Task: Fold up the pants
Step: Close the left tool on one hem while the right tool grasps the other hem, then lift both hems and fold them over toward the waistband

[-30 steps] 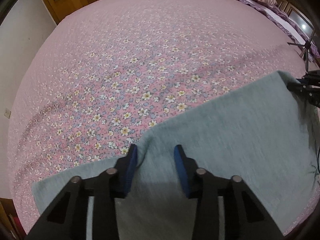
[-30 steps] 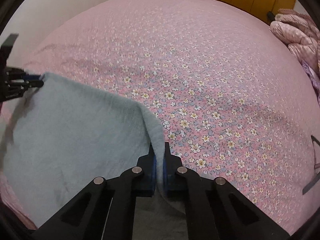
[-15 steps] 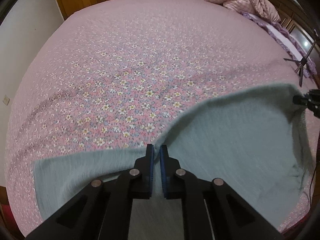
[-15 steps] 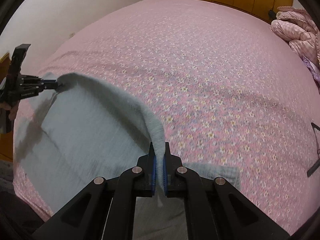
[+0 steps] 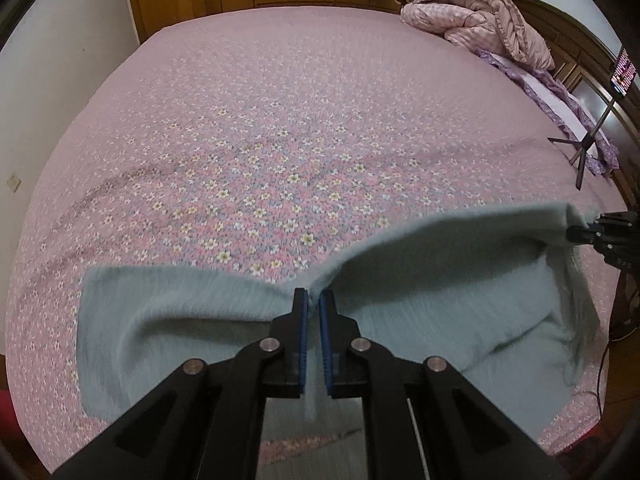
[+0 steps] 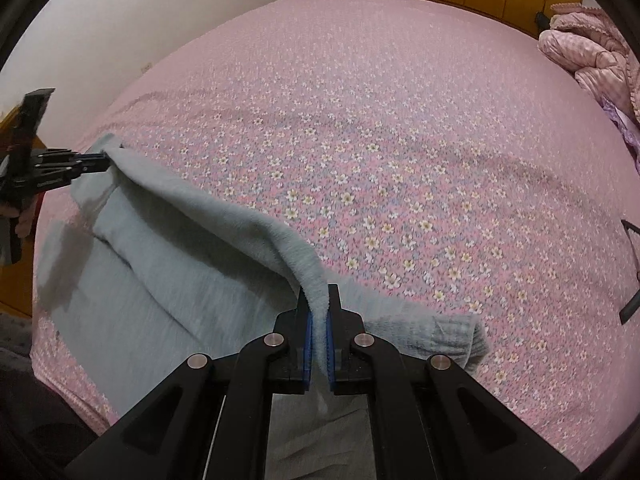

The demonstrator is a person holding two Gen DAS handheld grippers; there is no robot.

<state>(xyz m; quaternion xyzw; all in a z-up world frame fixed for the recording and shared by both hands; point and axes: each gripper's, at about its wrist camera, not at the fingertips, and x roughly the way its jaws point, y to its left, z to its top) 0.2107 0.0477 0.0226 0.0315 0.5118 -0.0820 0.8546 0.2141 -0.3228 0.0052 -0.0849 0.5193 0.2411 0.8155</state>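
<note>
Pants [image 5: 440, 292], pale grey-green and fleecy, are spread across the near edge of the bed [image 5: 280, 120], which has a pink floral cover. Left gripper [image 5: 313, 304] has its jaws pressed together on the far edge of the fabric, pinching a small ridge of it up off the bed. Right gripper [image 6: 318, 304] is doing the same thing further right along that edge, jaws clamped on a thick fold of the cloth. Between the two grips the edge hangs raised in a sagging line, while the rest of the pants stays flat on the bed underneath. Bunched pink quilt [image 5: 476, 24] sits at the far right corner, and a small tripod [image 5: 588, 148] stands on the right.
</note>
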